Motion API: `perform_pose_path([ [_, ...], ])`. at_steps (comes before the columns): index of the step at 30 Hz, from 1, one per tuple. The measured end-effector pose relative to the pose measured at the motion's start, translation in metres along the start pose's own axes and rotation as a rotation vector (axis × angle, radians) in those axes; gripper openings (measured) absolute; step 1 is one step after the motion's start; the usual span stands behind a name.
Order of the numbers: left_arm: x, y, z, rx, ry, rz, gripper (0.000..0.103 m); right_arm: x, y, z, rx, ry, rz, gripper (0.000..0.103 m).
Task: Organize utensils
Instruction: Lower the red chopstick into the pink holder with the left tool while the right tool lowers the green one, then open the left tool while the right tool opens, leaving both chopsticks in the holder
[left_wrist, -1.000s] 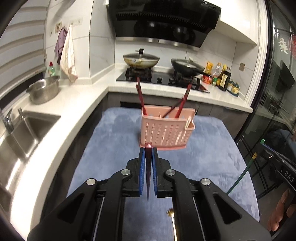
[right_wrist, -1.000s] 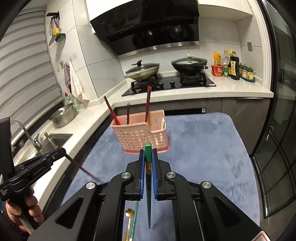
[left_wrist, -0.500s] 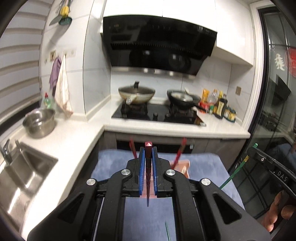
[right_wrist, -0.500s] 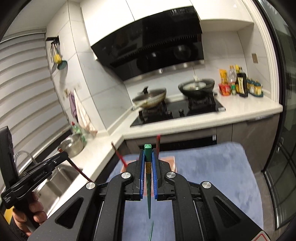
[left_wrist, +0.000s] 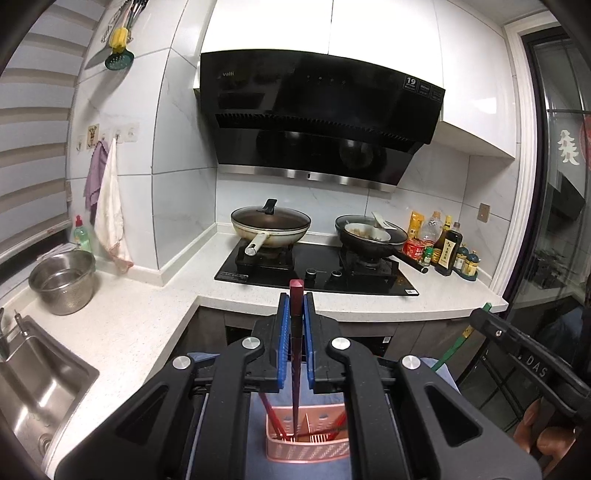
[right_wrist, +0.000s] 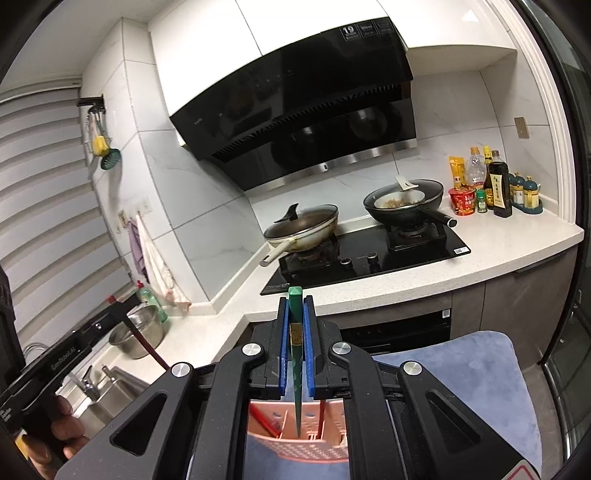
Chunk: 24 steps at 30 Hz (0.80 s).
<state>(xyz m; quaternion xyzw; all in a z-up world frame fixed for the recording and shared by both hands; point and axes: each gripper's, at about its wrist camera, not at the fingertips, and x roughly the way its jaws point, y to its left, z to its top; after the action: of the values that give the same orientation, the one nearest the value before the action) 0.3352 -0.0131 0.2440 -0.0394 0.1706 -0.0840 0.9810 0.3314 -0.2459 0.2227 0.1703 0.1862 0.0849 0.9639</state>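
Above the pink basket (left_wrist: 306, 448), left tool (left_wrist: 296, 306) pinches a red chopstick (left_wrist: 295, 369), right tool (right_wrist: 295, 310) seemingly a green one (right_wrist: 297, 373).

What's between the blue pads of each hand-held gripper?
Left wrist view: a dark red chopstick is clamped in the left hand-held gripper. Right wrist view: a green chopstick is clamped in the right hand-held gripper.

Walls: white marble-look tiles (left_wrist: 184, 206).
Range hood (left_wrist: 317, 122): black, under white cabinets (left_wrist: 384, 33).
Worktop (left_wrist: 140, 314): white, L-shaped, below the hood.
Blinds (right_wrist: 48, 206): left of hood.
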Motion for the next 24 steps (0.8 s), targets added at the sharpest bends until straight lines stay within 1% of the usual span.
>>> perform_pose_path([
  [6, 0.032, 0.004, -0.012, -0.008, 0.041, 0.000, 0.007, 0.033, -0.002, -0.011, -0.014, 0.038, -0.021, 0.007],
  [12, 0.059, 0.008, -0.038, -0.019, 0.110, 0.005, 0.007, 0.063, -0.001, -0.032, -0.029, 0.101, -0.028, 0.007],
  [18, 0.075, 0.014, -0.055, -0.027, 0.157, 0.016, 0.007, 0.080, -0.001, -0.053, -0.041, 0.154, -0.034, 0.007],
  [24, 0.084, 0.017, -0.064, -0.033, 0.184, 0.022, 0.007, 0.090, -0.002, -0.064, -0.054, 0.186, -0.044, 0.007],
])
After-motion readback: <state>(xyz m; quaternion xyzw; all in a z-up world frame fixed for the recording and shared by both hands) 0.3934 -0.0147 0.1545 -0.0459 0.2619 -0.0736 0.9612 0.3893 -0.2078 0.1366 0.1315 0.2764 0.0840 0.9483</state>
